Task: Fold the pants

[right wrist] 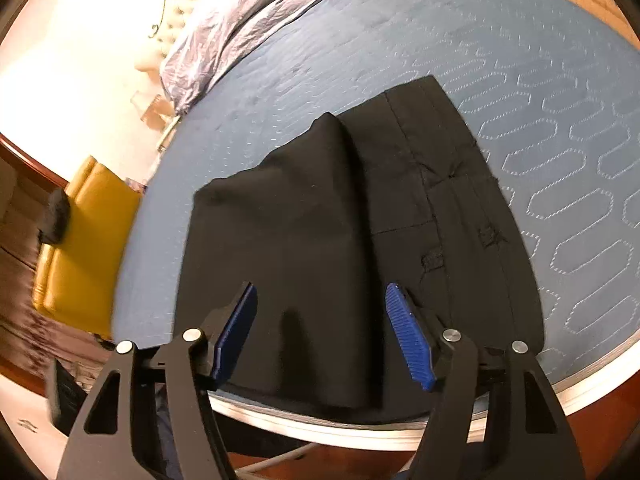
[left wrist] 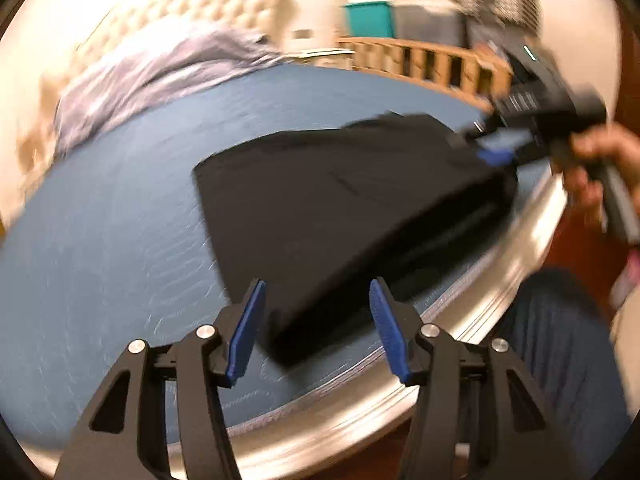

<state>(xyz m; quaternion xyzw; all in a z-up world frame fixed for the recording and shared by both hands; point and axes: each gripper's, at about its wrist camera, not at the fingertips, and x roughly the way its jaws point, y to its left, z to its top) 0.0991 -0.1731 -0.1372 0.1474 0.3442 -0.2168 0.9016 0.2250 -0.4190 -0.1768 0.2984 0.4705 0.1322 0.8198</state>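
Left wrist view, nearest first: my left gripper (left wrist: pixel 318 320) hangs with its jaws spread wide, grasping nothing, the blue pads (left wrist: pixel 244 332) apart over the near corner of the black pants (left wrist: pixel 340 200). That corner lies between the pads but does not touch them. The pants lie folded on the blue quilted mattress (left wrist: pixel 112 240), close to its pale near edge (left wrist: pixel 460 320). This picture is smeared by motion, so finer detail of the cloth is lost. Farther off to the right, my right gripper (left wrist: pixel 494 150) sits at the far right corner of the pants, with my right hand (left wrist: pixel 592 164) wrapped round its handle; from here I cannot tell whether it touches the cloth. Beyond the mattress, a crumpled lilac blanket (left wrist: pixel 160 68) lies at the far left against a tufted cream headboard (left wrist: pixel 192 12), and a wooden rail (left wrist: pixel 420 60) runs along the far right.

Right wrist view, nearest first: my right gripper (right wrist: pixel 322 328) is also released, jaws wide, its pads (right wrist: pixel 412 340) either side of the near edge of the pants (right wrist: pixel 312 240), holding nothing. The pants show a folded layer on the left with a raised ridge, and the waistband and seams on the right. They rest on the mattress (right wrist: pixel 520 120) just inside its near edge. To the left, off the bed, stands a yellow cushioned seat (right wrist: pixel 84 240). The blanket (right wrist: pixel 248 12) lies far left.
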